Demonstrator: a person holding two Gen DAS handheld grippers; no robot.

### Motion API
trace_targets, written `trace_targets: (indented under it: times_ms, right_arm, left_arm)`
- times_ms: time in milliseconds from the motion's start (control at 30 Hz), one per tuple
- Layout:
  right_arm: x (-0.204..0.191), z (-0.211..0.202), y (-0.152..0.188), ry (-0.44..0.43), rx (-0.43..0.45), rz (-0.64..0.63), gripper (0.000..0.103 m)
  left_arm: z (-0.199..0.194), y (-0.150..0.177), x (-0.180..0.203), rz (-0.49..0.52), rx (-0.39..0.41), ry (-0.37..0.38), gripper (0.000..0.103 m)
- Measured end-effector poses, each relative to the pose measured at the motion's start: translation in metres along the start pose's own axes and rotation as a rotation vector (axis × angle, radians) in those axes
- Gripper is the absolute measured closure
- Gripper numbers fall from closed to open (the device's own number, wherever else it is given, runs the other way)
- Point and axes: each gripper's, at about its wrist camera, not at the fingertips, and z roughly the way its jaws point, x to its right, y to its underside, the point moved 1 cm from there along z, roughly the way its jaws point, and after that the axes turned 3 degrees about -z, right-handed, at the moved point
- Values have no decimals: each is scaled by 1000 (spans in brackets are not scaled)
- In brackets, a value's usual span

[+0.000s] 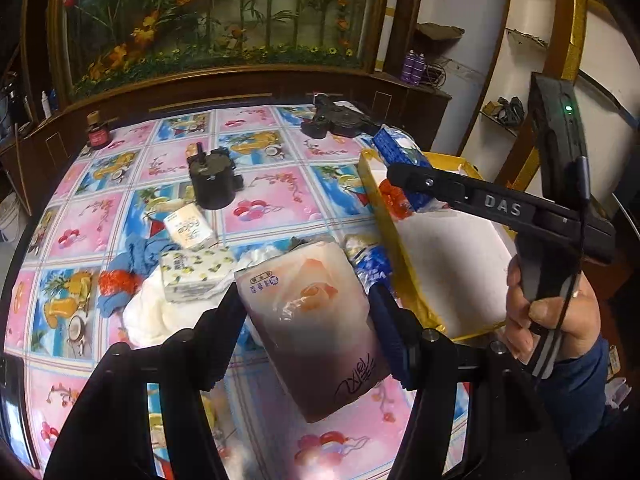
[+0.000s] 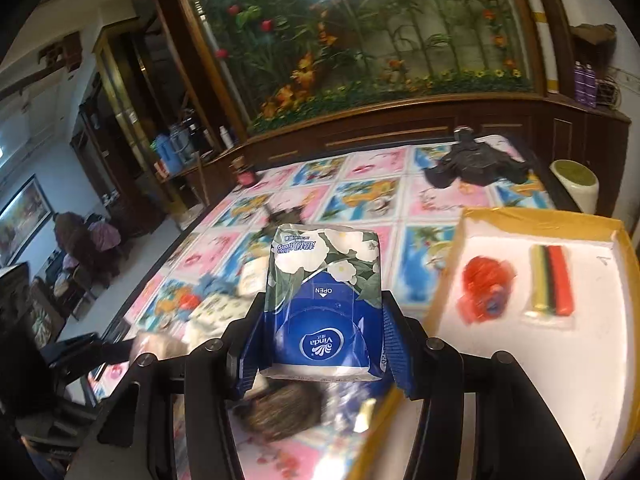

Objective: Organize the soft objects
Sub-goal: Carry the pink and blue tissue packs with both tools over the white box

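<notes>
My left gripper is shut on a pink tissue pack and holds it above the table. My right gripper is shut on a blue Vinda tissue pack, held in the air left of the yellow-rimmed white tray; it also shows in the left wrist view over the tray. The tray holds a red mesh item and a striped pack. More tissue packs, a blue cloth and white soft items lie on the table.
A patterned tablecloth covers the table. A black cylinder, a dark jar and a black gripper-like device stand further back. A dark wooden cabinet with a planted display is behind. A white container stands at the far right.
</notes>
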Motion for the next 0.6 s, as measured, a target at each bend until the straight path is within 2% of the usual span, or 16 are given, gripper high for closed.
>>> trace_targets:
  times_ms: [200, 400, 533, 600]
  right_arm:
    - [62, -1, -15, 67, 30, 128, 51]
    - [115, -12, -4, 218, 22, 244, 51]
    - [128, -21, -2, 293, 12, 304, 50]
    - [128, -21, -1, 361, -14, 316, 50]
  left_arm:
    - [29, -27, 46, 50, -28, 83, 42]
    - [84, -43, 95, 70, -100, 168, 42]
    - [119, -38, 119, 72, -174, 196, 42]
    - [129, -34, 126, 79, -188, 195, 42]
